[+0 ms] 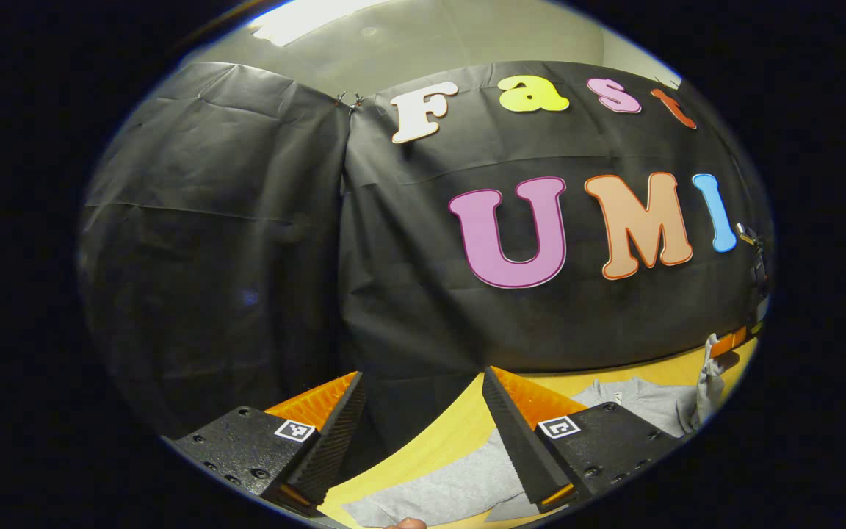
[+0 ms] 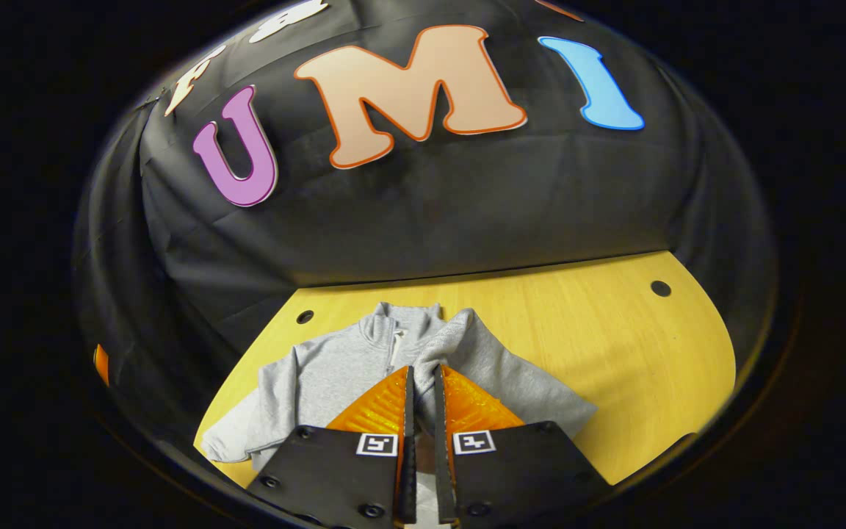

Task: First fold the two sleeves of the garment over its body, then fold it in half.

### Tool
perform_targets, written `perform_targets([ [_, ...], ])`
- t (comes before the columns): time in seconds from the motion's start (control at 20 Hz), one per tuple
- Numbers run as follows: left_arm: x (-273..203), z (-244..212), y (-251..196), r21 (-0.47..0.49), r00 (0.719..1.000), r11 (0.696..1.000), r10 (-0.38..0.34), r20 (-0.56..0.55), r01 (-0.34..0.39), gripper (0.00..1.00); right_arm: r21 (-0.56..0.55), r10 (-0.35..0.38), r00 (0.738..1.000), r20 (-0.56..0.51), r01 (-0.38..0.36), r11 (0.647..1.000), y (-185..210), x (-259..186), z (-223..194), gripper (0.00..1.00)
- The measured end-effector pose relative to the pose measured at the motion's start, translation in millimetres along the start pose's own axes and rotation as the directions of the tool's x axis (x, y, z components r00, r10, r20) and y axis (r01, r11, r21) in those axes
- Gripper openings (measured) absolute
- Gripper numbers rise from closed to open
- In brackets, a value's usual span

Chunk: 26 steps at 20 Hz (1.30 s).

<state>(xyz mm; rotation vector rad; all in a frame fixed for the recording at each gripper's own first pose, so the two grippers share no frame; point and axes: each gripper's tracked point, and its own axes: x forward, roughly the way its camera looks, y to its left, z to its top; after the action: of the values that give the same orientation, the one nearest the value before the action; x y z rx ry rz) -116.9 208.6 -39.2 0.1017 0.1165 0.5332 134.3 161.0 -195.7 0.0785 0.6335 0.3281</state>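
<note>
Right gripper view shows the grey garment (image 2: pixel 364 367) lying on the yellow table (image 2: pixel 614 345), collar toward the wall, while the right gripper (image 2: pixel 423 397) has its fingers nearly together on a strip of grey cloth. Left gripper (image 1: pixel 423 411) hangs wide open and empty above the garment's edge. Sleeve folding seems under way; next, likely carrying the pinched cloth across the body.

A light grey zip-neck sweatshirt (image 2: pixel 335 375) lies flat on the yellow wooden surface (image 2: pixel 614 345), collar toward the far edge by the black cloth wall. One sleeve (image 2: pixel 247 433) stretches out toward the near left corner; the other sleeve (image 2: pixel 518 382) angles toward the right.
</note>
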Motion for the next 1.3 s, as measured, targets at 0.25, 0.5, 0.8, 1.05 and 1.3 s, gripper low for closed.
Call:
perform_targets([
  [0.25, -4, -7, 36, -0.001, 0.998, 0.998, 0.064, -0.013, -0.064, 0.94, -0.045, 0.070, 0.997, 0.008, -0.070, 0.997, 62, 29, 4, 0.13],
  [0.5, -11, -19, 76, 0.012, 0.991, 0.991, 0.131, -0.034, -0.131, 0.94, -0.083, 0.120, 0.992, -0.022, -0.122, 0.989, 119, 61, -10, 0.13],
  [0.8, -19, -32, 125, 0.035, 0.975, 0.977, 0.214, -0.058, -0.212, 0.97, -0.158, 0.155, 0.981, -0.114, -0.172, 0.972, 172, 92, -59, 0.13],
  [1.05, -32, -47, 154, 0.051, 0.960, 0.964, 0.266, -0.087, -0.262, 0.97, -0.243, 0.155, 0.970, -0.188, -0.199, 0.949, 198, 113, -103, 0.13],
  [1.3, -35, -56, 167, 0.053, 0.951, 0.957, 0.289, -0.111, -0.285, 0.98, -0.260, 0.147, 0.961, -0.235, -0.208, 0.943, 210, 139, -139, 0.13],
])
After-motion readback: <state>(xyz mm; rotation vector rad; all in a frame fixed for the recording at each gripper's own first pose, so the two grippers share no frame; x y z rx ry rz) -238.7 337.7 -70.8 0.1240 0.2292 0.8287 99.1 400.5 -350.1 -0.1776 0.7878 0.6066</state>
